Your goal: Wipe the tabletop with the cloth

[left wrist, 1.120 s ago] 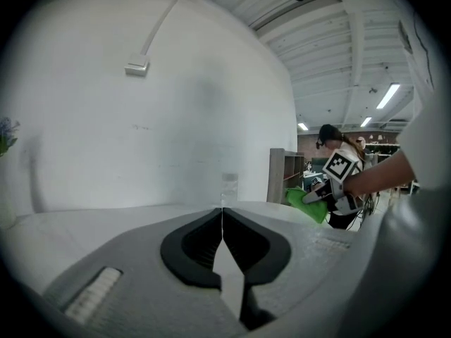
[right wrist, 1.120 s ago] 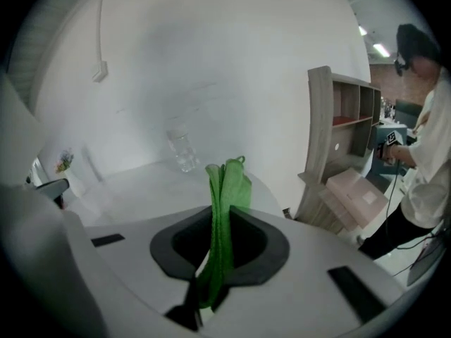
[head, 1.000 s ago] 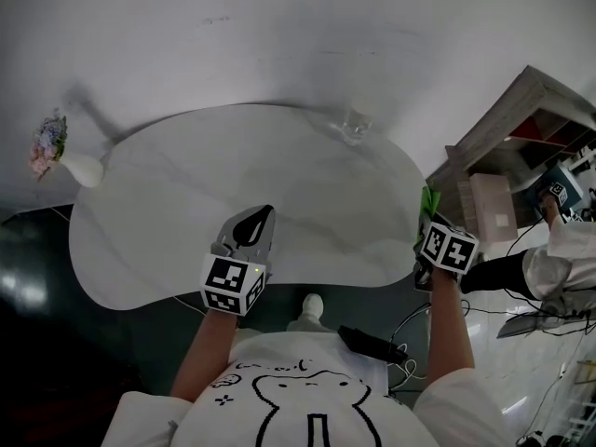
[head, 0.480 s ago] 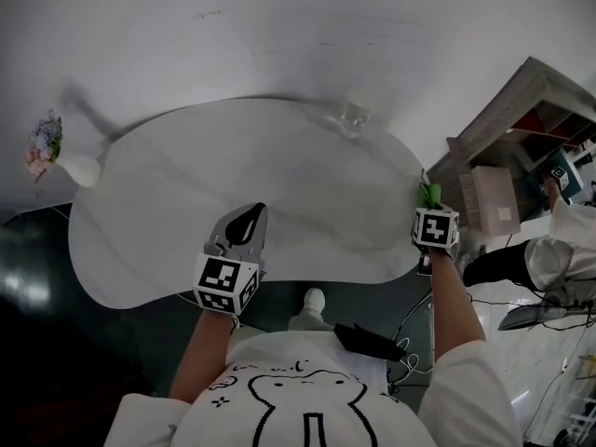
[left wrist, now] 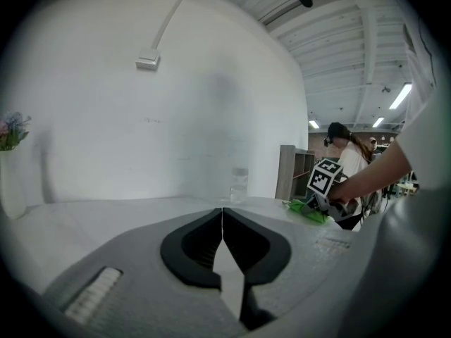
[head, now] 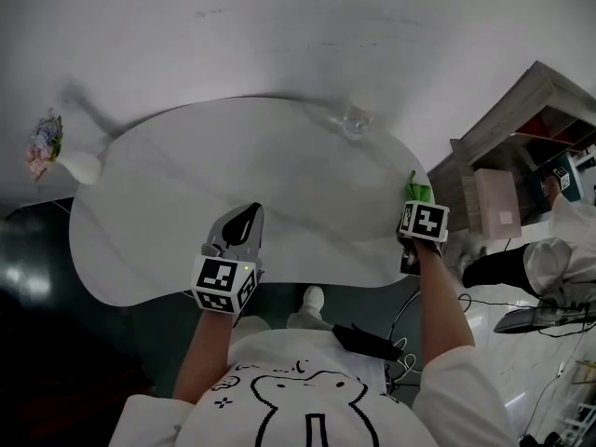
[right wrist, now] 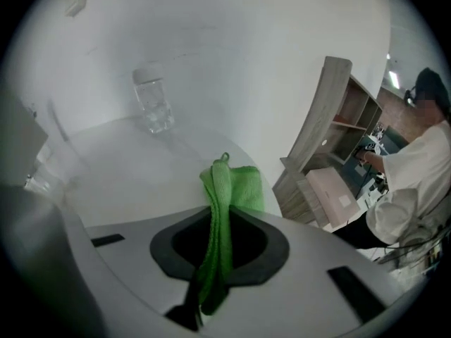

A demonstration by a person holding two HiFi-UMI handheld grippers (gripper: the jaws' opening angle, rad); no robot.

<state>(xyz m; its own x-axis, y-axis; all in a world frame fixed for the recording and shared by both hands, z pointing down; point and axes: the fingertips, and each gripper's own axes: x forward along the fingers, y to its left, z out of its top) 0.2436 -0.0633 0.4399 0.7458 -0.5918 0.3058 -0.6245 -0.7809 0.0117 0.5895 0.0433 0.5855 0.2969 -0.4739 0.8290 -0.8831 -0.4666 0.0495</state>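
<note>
Vase (head: pixel 79 168) left on tabletop (head: pixel 279 194), glass (head: pixel 355 117) at back

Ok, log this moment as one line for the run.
right gripper: shut on green cloth, at right edge of table | left gripper: shut, empty, over near edge | glass: upright, far side

Overhead, two seemingly low; tabletop (head: pixel 307 184) shared

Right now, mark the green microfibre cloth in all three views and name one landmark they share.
Head view: green microfibre cloth at the white table's right edge.
Left gripper view: cloth right of centre, at the table's edge.
Right gripper view: cloth at centre, pinched in the right gripper.
Shared landmark: the clear glass container at the table's far edge.
</note>
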